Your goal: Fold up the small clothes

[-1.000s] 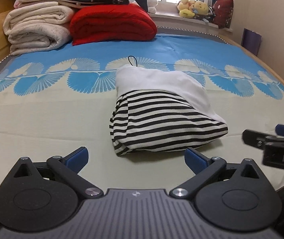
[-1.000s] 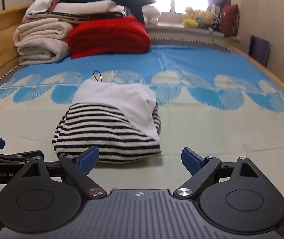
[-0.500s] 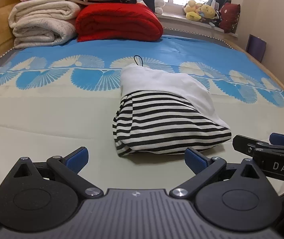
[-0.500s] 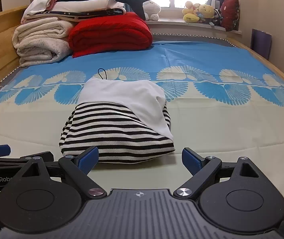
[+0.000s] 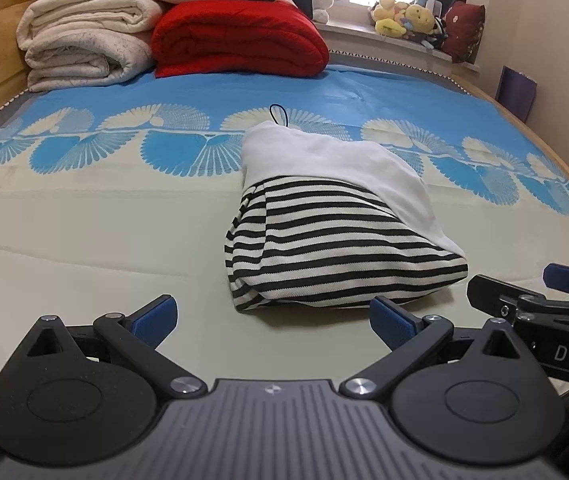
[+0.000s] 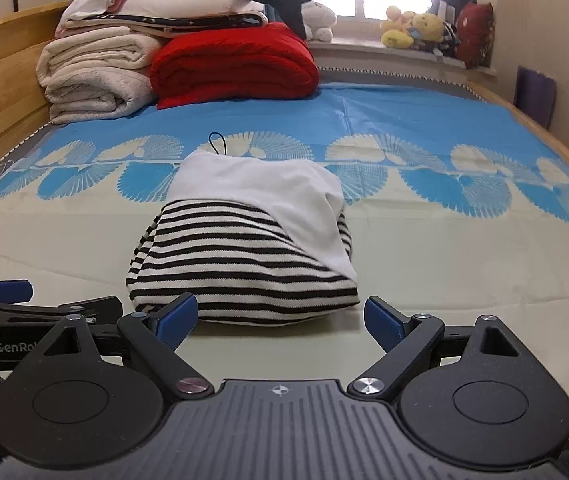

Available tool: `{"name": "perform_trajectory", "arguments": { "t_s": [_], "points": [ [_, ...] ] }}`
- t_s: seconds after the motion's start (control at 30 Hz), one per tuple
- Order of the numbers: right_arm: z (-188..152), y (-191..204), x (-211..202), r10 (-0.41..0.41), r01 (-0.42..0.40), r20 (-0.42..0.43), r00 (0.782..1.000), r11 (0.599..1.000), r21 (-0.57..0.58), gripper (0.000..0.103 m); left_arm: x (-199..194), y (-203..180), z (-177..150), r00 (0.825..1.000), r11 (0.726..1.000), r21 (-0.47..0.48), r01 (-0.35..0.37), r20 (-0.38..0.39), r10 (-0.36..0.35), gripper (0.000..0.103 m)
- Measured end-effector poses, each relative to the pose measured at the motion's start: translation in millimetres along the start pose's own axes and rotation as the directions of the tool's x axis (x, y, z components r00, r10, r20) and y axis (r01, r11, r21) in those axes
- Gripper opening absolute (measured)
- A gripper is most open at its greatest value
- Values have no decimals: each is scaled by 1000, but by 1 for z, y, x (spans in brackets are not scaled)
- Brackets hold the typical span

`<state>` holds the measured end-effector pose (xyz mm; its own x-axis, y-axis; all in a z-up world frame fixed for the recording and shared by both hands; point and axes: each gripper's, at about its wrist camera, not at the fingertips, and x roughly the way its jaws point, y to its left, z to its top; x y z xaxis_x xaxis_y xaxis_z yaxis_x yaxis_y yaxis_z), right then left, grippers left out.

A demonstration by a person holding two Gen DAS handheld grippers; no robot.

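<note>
Left wrist view: the left gripper (image 5: 272,318) is seen with its blue-padded fingers spread wide and nothing held between them, hovering low over the near, pale part of the bed cover (image 5: 84,220). Just beyond its right fingertip lies the striped garment (image 5: 336,248), a compact black-and-white bundle with a white section (image 5: 336,164) lapped over its far side and a thin dark loop (image 5: 280,114) at the far edge. The right gripper (image 6: 280,316) is likewise held apart and empty, its fingertips just short of the bundle's near edge, which sits between them in the right wrist view. Each tool is glimpsed at the margin of the other's view. Folded blankets (image 6: 96,72) and a red quilt (image 6: 236,64) are stacked well apart at the far end.

The garment appears already folded into a small packet, so the folding step is judged complete or nearly so. A final tidy or removal of the bundle would call for both claws to be brought to its near corners and closed on them.
</note>
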<state>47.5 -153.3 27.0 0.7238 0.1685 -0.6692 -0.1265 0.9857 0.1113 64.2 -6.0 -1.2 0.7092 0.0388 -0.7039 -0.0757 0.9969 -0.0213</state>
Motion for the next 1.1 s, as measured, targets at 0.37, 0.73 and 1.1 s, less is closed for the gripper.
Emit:
{"name": "perform_trajectory", "arguments": {
  "t_s": [0.37,0.73,1.1],
  "points": [
    [1,-3,3,0,0,-9,1000,1000,13,91,1,0,0,1000,1000,3,1,6,-1,102],
    [1,-3,3,1,-1,-10,1000,1000,12,91,2,1,1,1000,1000,7,1,11,-1,102],
    [1,-3,4,1,-1,-13,1000,1000,17,91,2,1,1,1000,1000,7,1,11,-1,102]
  ]
}}
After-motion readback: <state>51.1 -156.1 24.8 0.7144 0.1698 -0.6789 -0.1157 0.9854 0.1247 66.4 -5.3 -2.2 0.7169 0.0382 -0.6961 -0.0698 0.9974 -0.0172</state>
